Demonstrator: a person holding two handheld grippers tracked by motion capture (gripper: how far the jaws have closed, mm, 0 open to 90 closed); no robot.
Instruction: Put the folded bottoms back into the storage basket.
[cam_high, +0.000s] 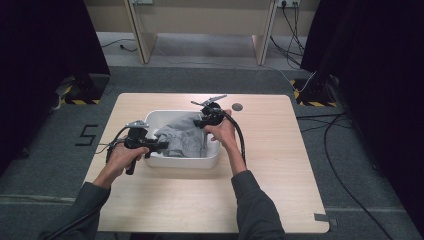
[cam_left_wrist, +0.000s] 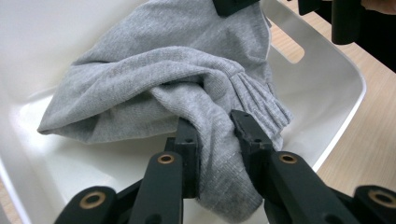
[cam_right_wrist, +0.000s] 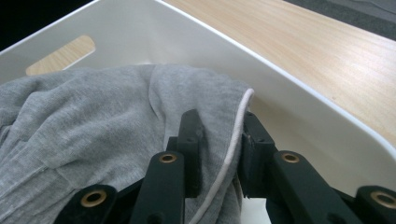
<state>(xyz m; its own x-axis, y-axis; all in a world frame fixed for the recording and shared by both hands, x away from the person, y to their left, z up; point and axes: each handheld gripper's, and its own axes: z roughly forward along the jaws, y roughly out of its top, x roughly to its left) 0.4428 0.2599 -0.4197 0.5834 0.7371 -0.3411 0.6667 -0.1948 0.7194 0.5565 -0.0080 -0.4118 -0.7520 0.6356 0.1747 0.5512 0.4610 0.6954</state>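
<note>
A grey knitted garment (cam_high: 185, 139) lies bunched inside a white tub (cam_high: 210, 161) that stands on the middle of the pale wooden surface (cam_high: 280, 165). The left hand-held gripper (cam_high: 159, 145) comes in over the tub's left rim, and in the left gripper view its two black jaws are clamped on a thick fold of the grey garment (cam_left_wrist: 187, 88), with a ribbed cuff showing just to the right of the pinched fold. The cloth drapes down between the jaws and spreads away over the white floor of the tub (cam_left_wrist: 336, 88). The right hand-held gripper (cam_high: 199, 121) sits at the far right part of the tub, and in the right gripper view its jaws are likewise clamped on the garment (cam_right_wrist: 93, 121), gripping an edge trimmed with a pale seam that runs down between them. That gripped edge lies close against the wall of the tub (cam_right_wrist: 299, 93), with the wooden surface (cam_right_wrist: 299, 42) beyond it. A slot-shaped handle opening is cut in the tub's wall and shows in both gripper views. In the high view the person's left hand (cam_high: 121, 157) and right hand (cam_high: 223, 132) hold the grippers, sleeves reaching in from the near edge. A small dark round disc (cam_high: 237, 106) lies on the surface just beyond the tub, to its right.
</note>
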